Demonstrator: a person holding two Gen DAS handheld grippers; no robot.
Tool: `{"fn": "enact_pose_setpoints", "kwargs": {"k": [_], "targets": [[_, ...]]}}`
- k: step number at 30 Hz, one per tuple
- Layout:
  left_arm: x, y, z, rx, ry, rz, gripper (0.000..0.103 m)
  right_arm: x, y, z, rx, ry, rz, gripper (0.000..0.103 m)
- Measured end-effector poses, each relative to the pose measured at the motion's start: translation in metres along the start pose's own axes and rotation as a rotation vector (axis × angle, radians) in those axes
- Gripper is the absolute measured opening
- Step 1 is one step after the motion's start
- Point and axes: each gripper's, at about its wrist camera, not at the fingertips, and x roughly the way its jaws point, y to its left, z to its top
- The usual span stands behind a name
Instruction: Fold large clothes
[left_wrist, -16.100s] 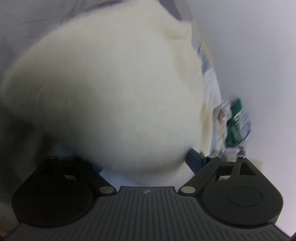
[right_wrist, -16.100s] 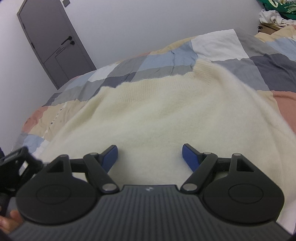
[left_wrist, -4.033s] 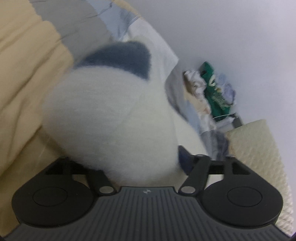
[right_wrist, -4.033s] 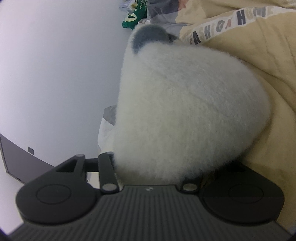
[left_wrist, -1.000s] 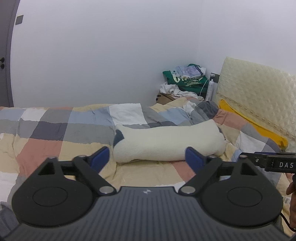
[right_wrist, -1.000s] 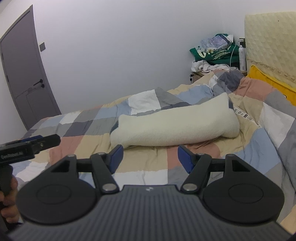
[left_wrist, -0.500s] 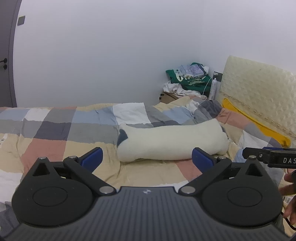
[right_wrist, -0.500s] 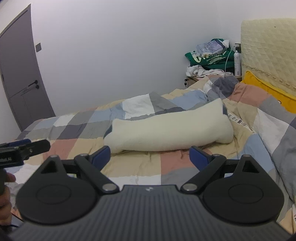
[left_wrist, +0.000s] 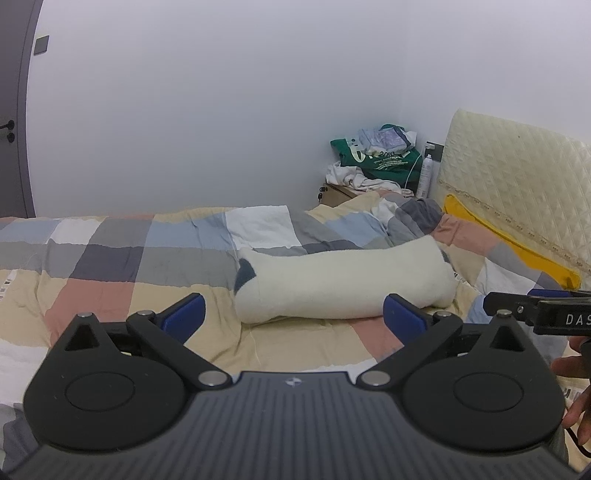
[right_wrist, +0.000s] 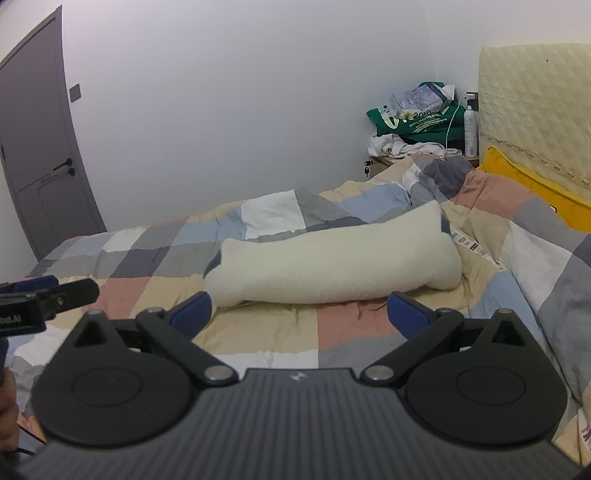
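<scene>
Cream fleece garment lies folded on the checked quilt.

Left tongs: jaws spread wide, nothing between the blue pads, nothing touched. The tool is held pointing forward and slightly downward.

Right tongs: jaws have just been opening and now stand equally wide, nothing between them; blue pads clear of any contact. Same forward, slightly downward pitch.

The two tools are held side by side: each one's black tip shows at the edge of the other's view, the right at the right edge of the left view, the left at the left edge of the right view.

A hand shows partly at the lower right edge of the left view, under the right tool; its grip is mostly out of frame. A hand is barely visible at the lower left edge of the right view.
</scene>
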Motion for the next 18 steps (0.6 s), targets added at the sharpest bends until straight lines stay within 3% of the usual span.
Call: {"fn": "enact_pose_setpoints", "kwargs": {"k": [18], "targets": [[-0.0091,0.0048,0.0023,0.000,-0.017,0.003,0.103,-0.0007,0.0052,-0.0031,-0.011,0.012,0.007,0.103]]}}
